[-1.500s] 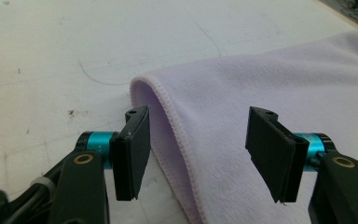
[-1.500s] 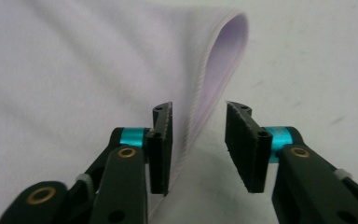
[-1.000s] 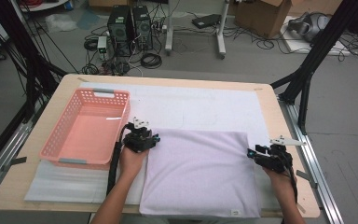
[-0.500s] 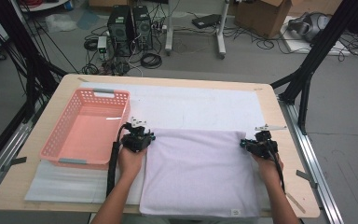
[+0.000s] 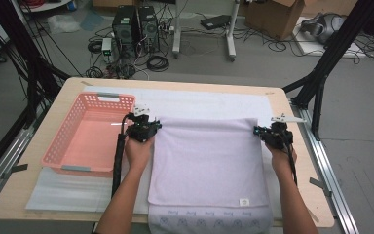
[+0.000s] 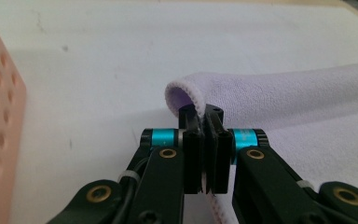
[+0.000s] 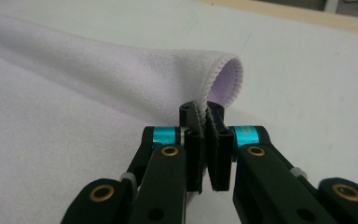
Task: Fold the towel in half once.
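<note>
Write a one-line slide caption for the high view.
Both hand-held grippers, left gripper and right gripper, shut on the far corners of a lilac towel, beside a pink basket.

Pale lilac towel (image 5: 207,161), plain on its upper face, with a whitish stitched hem and a small white label near its near edge; the layer showing beneath that edge carries a row of faint outlined motifs. Salmon-pink basket (image 5: 58,151) with perforated walls, on a white sheet (image 5: 204,102) covering a light wood-coloured tabletop (image 5: 68,90). Left claw (image 6: 205,114) and right claw (image 7: 204,112) black, each with turquoise bands and brass-coloured rivets.
</note>
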Motion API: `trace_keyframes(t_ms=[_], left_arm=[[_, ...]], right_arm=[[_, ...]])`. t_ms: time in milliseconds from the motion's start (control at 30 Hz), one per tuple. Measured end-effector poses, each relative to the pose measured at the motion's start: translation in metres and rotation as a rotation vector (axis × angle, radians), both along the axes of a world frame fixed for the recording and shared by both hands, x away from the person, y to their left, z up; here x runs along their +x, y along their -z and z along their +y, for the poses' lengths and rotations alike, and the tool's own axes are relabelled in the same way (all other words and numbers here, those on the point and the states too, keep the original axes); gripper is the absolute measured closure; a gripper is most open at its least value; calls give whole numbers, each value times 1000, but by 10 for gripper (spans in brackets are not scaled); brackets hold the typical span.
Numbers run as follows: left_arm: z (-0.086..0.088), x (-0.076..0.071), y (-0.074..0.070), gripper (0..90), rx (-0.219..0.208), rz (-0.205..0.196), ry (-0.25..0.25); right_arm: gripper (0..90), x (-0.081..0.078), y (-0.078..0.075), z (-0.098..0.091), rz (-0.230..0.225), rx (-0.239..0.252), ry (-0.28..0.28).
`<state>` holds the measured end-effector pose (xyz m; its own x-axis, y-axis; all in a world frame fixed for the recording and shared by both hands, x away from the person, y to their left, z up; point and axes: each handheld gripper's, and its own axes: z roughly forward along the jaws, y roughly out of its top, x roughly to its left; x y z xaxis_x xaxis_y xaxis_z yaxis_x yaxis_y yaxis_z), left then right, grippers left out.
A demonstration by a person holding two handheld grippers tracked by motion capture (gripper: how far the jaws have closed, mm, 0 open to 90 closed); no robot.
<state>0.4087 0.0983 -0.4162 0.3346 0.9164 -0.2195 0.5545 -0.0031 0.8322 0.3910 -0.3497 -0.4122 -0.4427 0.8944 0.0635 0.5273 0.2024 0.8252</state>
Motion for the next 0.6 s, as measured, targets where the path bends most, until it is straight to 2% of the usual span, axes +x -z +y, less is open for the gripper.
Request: trace_keyframes(t_ms=[67, 100, 200, 267, 333, 367, 433, 467, 533, 600], left_arm=[[0, 11, 1, 866, -39, 1, -20], [0, 16, 3, 866, -43, 4, -25], [-2, 30, 5, 866, -25, 3, -14], [-3, 37, 1, 866, -13, -12, 0], [-2, 42, -4, 865, -30, -37, 0], [-2, 46, -6, 865, -24, -33, 2], [-1, 50, -7, 865, -26, -39, -1], [0, 52, -8, 865, -40, -44, -8], [0, 53, -9, 861, -49, -43, -8], [-2, 52, -7, 810, -36, -39, 7]], right_arm=[[867, 11, -2, -1, -3, 1, 6], [867, 16, -1, -1, -1, 8, 16], [867, 28, 4, 0, -1, 26, 36], [867, 35, 8, 0, 4, 12, 42], [866, 40, 10, 0, -1, 9, 54], [866, 43, 10, -1, -2, 17, 59], [865, 47, 7, 0, -11, 29, 68], [865, 50, 5, 2, -28, 19, 71], [860, 55, 1, 7, -31, -4, 81], [798, 58, 0, 12, -17, -9, 95]])
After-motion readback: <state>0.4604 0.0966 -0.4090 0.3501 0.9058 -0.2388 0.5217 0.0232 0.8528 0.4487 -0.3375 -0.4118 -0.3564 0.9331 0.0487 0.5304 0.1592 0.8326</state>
